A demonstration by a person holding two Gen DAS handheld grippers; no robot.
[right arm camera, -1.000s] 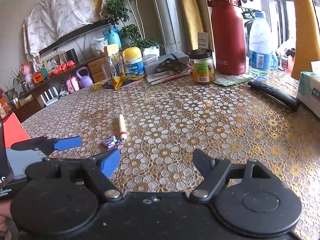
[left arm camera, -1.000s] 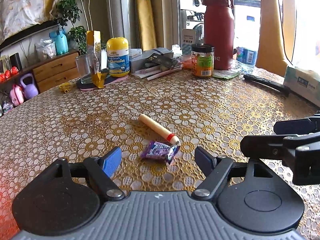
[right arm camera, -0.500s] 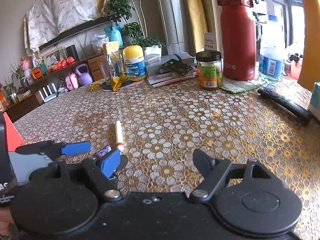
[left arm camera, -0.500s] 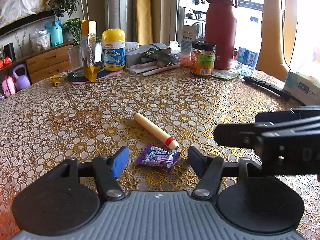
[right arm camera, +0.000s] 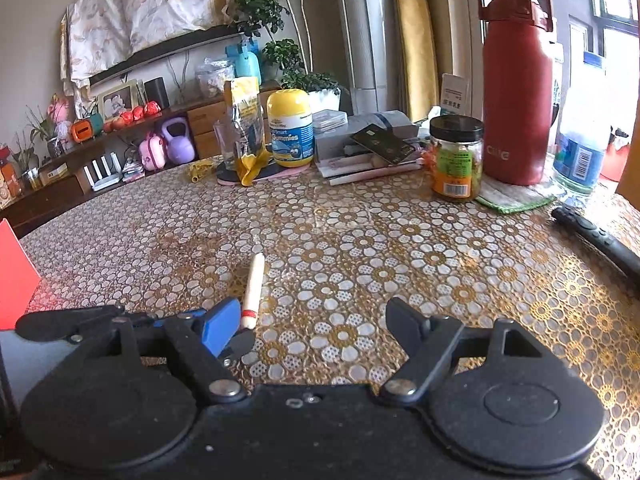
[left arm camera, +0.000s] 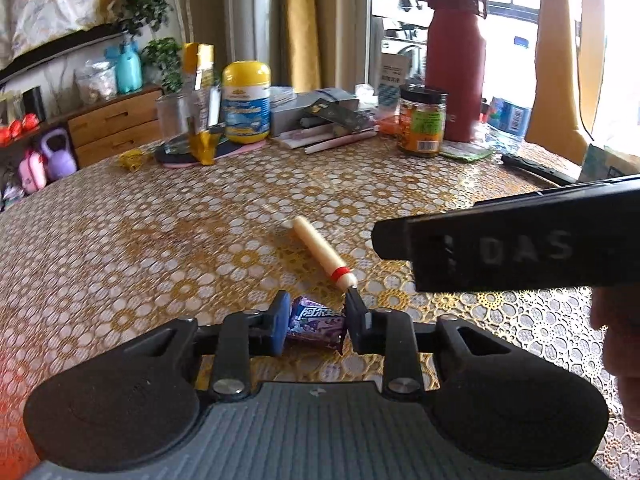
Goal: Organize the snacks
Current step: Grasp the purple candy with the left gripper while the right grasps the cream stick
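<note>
The left gripper [left arm camera: 315, 322] was clamped on a small purple foil-wrapped candy [left arm camera: 316, 322], its blue pad and black pad pressing the wrapper from either side. The candy sat low over the round table covered in a gold floral lace cloth [left arm camera: 160, 240]. A cream-coloured sausage stick with a red band [left arm camera: 322, 254] lay on the cloth just beyond the candy, its banded end nearest the left gripper's black finger. The right gripper [right arm camera: 312, 320] had its jaws held apart with only bare cloth between them. In the right wrist view, the sausage stick [right arm camera: 253, 288] lay just beside its blue-padded finger.
</note>
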